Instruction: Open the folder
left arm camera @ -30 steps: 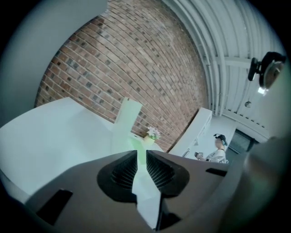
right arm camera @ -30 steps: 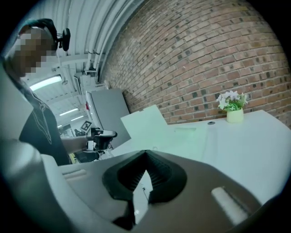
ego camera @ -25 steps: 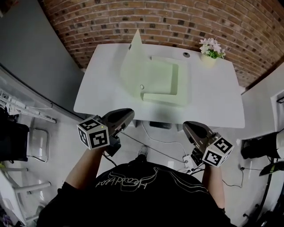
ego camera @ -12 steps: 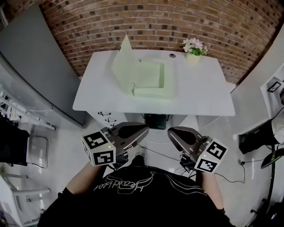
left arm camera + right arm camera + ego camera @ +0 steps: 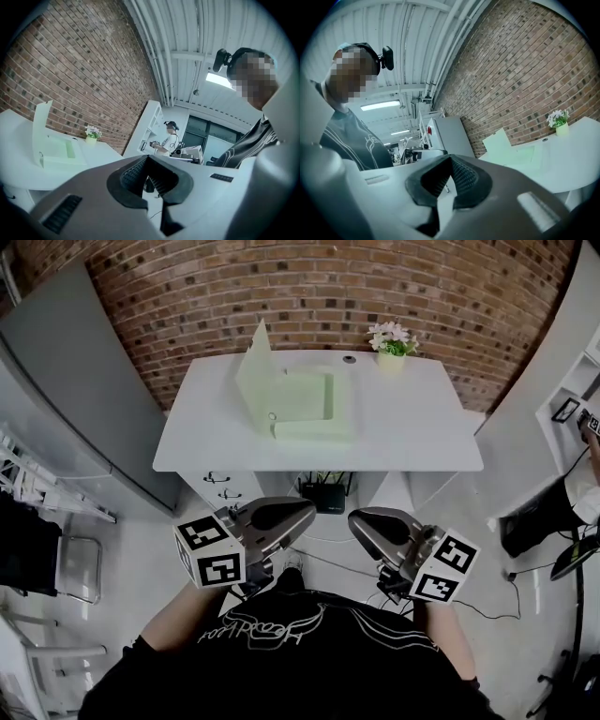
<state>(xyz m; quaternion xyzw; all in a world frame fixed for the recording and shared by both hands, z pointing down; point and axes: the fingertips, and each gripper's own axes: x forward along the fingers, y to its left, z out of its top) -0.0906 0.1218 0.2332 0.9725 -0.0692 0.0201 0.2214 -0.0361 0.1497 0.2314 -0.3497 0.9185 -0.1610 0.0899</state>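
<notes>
Looks to be at the tail end of the task rather than the start. Finds the pale green plastic folder (image 5: 305, 404) toward the far edge of the white rectangular table (image 5: 412, 442), left of the middle, with its front cover raised steeply along the left side and the tray-like back lying flat. Touched by neither tool. Well apart from the small pot of white flowers (image 5: 391, 341) at the far edge, to the right.

If counted as open already, calls for nothing more than staying clear. If the cover has to lie flat, calls for reaching back over the near edge, spreading one pair of jaws, and easing the cover's top edge over to the left; best done gently, thin plastic being likely to flex or spring back.

Holds the left gripper (image 5: 307, 512) and the right gripper (image 5: 356, 519) low before the chest, well short of the table's near edge, roughly level, noses angled inward toward each other, marker cubes outward. Pressed together on both sides, ribbed pads meeting, nothing pinched between them.
</notes>
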